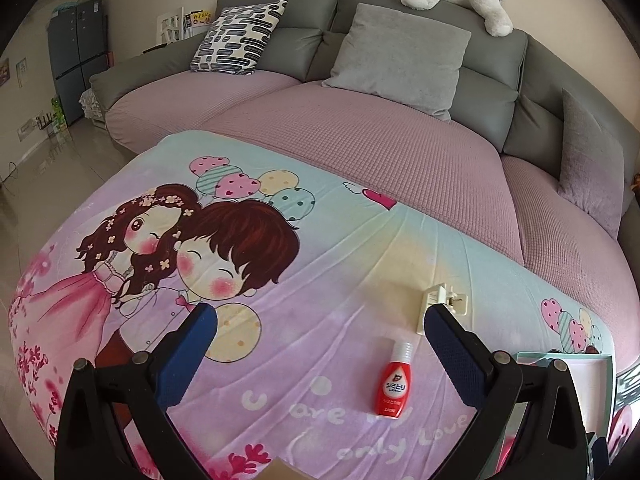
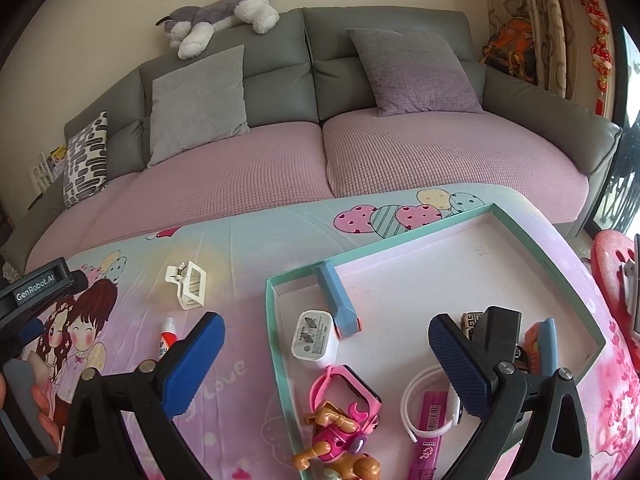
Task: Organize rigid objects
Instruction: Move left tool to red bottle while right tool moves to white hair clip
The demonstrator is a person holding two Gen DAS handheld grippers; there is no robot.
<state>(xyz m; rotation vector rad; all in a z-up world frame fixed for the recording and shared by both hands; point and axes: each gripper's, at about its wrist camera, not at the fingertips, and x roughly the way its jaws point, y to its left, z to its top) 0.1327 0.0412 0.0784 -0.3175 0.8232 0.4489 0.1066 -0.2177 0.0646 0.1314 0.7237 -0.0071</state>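
Both grippers gape wide, holding nothing. The left gripper (image 1: 320, 316) hovers over the blanket (image 1: 280, 264), the red bottle (image 1: 393, 380) lying between its fingers and the white clip (image 1: 434, 304) just beyond the bottle. The right gripper (image 2: 326, 330) hangs above the tray (image 2: 520, 216), which holds a charger (image 2: 314, 338), blue case (image 2: 338, 304) and toy dog (image 2: 340, 440).

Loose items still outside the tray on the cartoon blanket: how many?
2. A red bottle lies on the blanket ahead of the open left claw. A white hair clip lies farther back, left of the tray. More may be hidden.
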